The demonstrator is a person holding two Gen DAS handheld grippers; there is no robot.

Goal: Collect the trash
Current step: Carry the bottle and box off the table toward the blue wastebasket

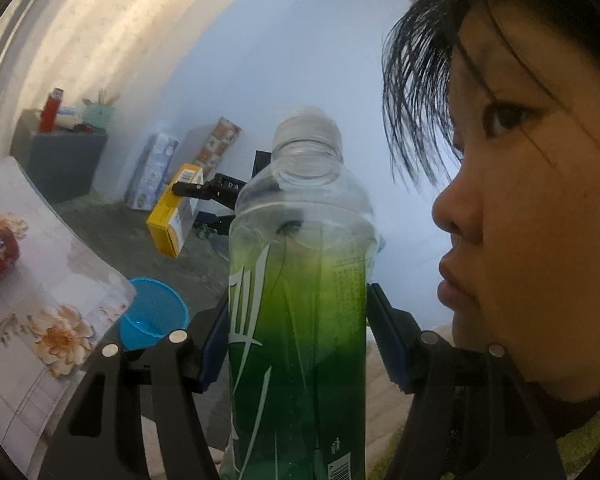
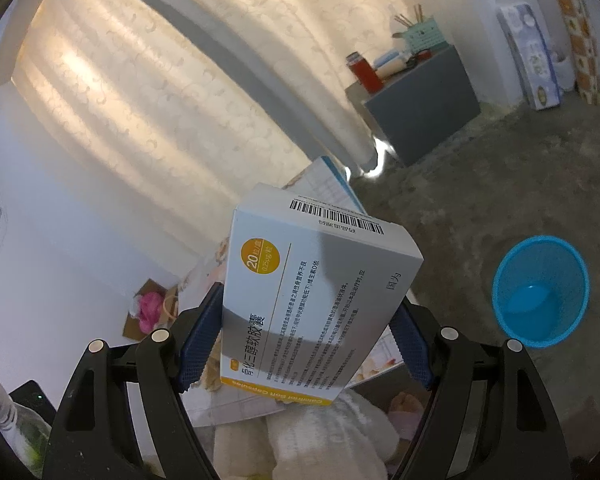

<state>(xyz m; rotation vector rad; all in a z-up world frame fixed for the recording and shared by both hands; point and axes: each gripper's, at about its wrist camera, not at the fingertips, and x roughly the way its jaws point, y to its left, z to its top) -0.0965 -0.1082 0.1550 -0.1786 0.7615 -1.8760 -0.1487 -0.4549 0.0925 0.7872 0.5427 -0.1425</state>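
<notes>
Behind everything hangs a pale patterned curtain (image 2: 148,92), and below it spreads the grey floor (image 2: 480,184). To my left the table (image 1: 32,280) shows its flowered cloth. A dark grey cabinet (image 2: 424,116) stands against the wall with a red flask (image 2: 366,72) on top. A person's head fills the right side of my left view, close beside the bottle.

The blue mesh waste basket (image 2: 540,292) stands upright on the floor, just beside the table's corner, with nothing that I can see inside it.

My left claw (image 1: 298,336) is clenched on a green-labelled plastic bottle (image 1: 300,320); its blue pads press the label on both sides, and the capless neck points away from me. My right claw (image 2: 306,332) is clamped on a white and yellow medicine box (image 2: 312,296), barcode end outward, held in the air to the left of the basket and apart from it.
</notes>
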